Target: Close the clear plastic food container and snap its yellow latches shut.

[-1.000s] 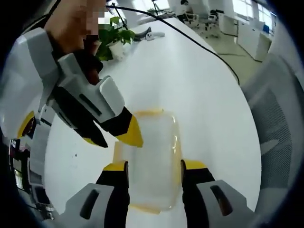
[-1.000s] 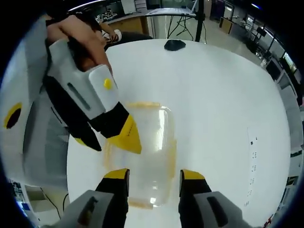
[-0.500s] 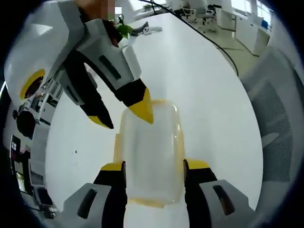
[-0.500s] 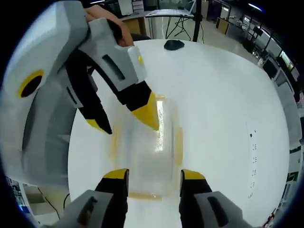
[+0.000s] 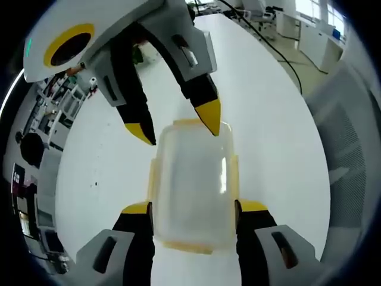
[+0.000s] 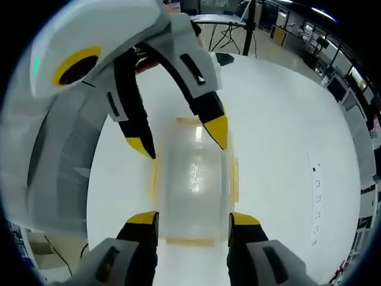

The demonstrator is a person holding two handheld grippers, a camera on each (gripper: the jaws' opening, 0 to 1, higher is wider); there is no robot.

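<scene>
The clear plastic food container lies on the white worktop lengthwise between the two facing hand-held grippers, left hand-held gripper and right hand-held gripper, each spread apart straddling one short end.

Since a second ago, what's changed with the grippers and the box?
Both grippers have swung to opposite ends of the box, open jaws straddling it: the left gripper at one end, the right gripper at the other. Nothing is gripped. The box stays on the white table.
</scene>
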